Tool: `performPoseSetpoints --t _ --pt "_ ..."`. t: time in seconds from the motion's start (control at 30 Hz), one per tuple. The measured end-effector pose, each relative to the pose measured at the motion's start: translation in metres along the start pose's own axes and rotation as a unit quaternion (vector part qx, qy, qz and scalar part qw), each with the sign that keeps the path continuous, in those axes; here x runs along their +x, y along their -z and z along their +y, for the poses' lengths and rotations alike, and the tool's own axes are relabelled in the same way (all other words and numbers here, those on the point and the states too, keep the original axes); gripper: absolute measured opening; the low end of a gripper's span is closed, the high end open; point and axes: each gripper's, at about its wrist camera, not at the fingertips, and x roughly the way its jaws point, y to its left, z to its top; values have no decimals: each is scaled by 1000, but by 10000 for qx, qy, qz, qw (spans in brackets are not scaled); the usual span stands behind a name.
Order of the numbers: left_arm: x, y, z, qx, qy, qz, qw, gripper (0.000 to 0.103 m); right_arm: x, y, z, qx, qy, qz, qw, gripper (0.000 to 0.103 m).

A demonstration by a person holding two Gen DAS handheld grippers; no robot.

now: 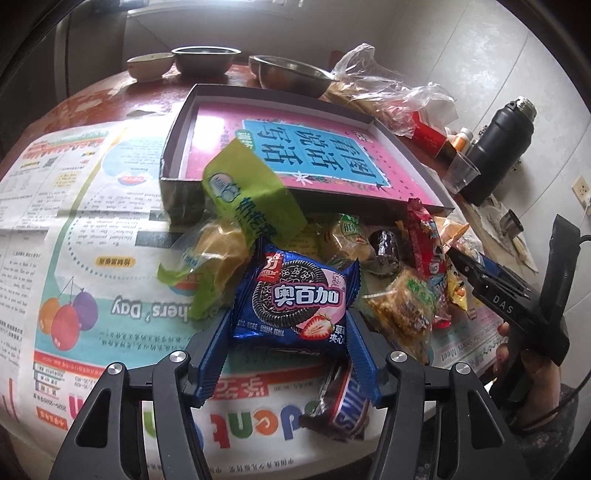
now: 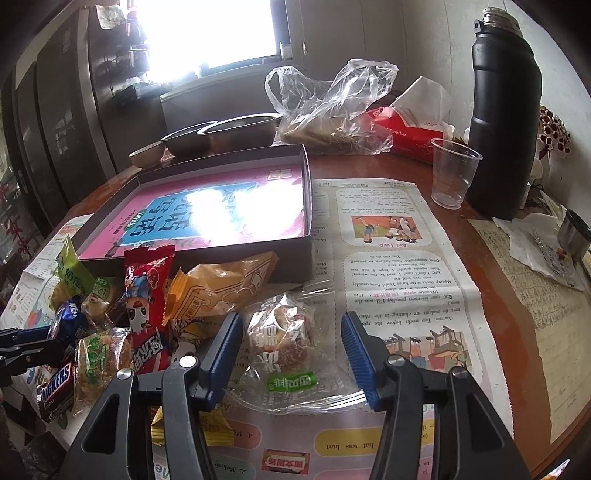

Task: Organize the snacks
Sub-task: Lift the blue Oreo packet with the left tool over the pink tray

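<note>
We clamp our left gripper on the blue cookie packet atop the snack pile just before the shallow box, ready to lift it in, while our right gripper straddles the clear-wrapped pastry, jaws apart, gripping nothing.

Snickers bar partly hidden behind the left gripper's finger. Window blown out white; glare wipes out the print on the pink sheet in the box. Newspaper's small type unreadable.
</note>
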Motion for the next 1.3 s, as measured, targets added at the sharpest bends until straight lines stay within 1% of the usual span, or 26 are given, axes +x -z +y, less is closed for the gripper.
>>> performPoseSetpoints --t 0.03,0.1,0.37,0.53,0.87,1.3 --pt "0 -1 0 -6 21 -5 10000 59 0 0 0 -1 0 2 10000 56" --pt "-1 -1 -1 -2 77 -42 10000 55 -1 0 1 -1 -15 -10 10000 56" --pt "-14 0 0 -27 157 -143 9998 54 -14 -5 0 60 -43 -186 9998 56" --pt "-30 -3 -2 -11 196 -321 9993 54 -22 -9 -1 87 -57 -289 9995 56" --pt "-46 -17 -3 -42 286 -549 9981 54 -36 -24 5 116 -159 -570 9982 56" --pt "-53 -42 -2 -127 288 -817 9962 54 -36 -39 10 140 -321 -730 9967 56"
